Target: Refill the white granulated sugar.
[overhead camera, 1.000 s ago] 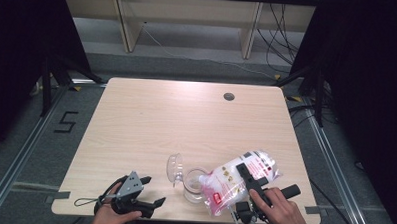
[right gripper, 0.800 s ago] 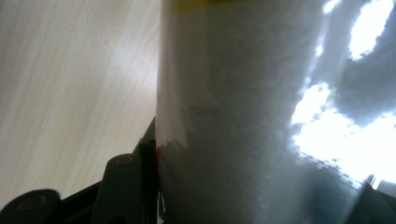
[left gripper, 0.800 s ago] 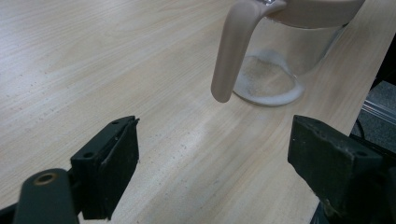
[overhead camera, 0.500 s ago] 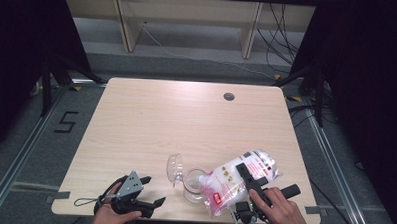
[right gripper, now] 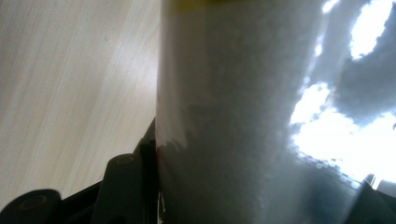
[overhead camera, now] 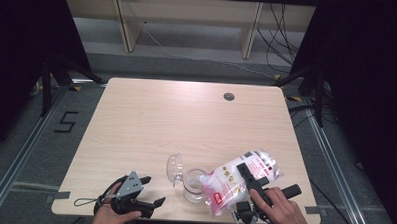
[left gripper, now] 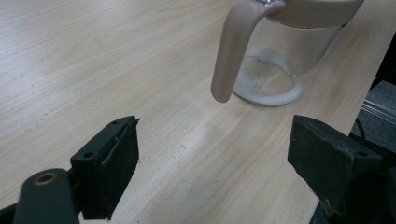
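A clear glass jug point(overhead camera: 191, 184) with a beige rim and handle point(left gripper: 228, 51) stands near the front edge of the wooden table point(overhead camera: 186, 121); a thin layer of white grains lies on its bottom point(left gripper: 264, 77). My right gripper point(overhead camera: 245, 176) is shut on a clear bag of white grains point(overhead camera: 226, 185) with red print. The bag is tilted, with its lower end over the jug's mouth. In the right gripper view the bag point(right gripper: 243, 116) sits pressed between the jaws. My left gripper point(overhead camera: 142, 194) lies left of the jug, open and holding nothing point(left gripper: 215, 154), and it faces the handle.
A round cable hole point(overhead camera: 229, 96) sits at the table's far right. Behind the table is a low wooden shelf point(overhead camera: 189, 21) with cables. The floor carries metal rails and a marked "5" point(overhead camera: 66, 121) to the left. The table's front edge is just below both hands.
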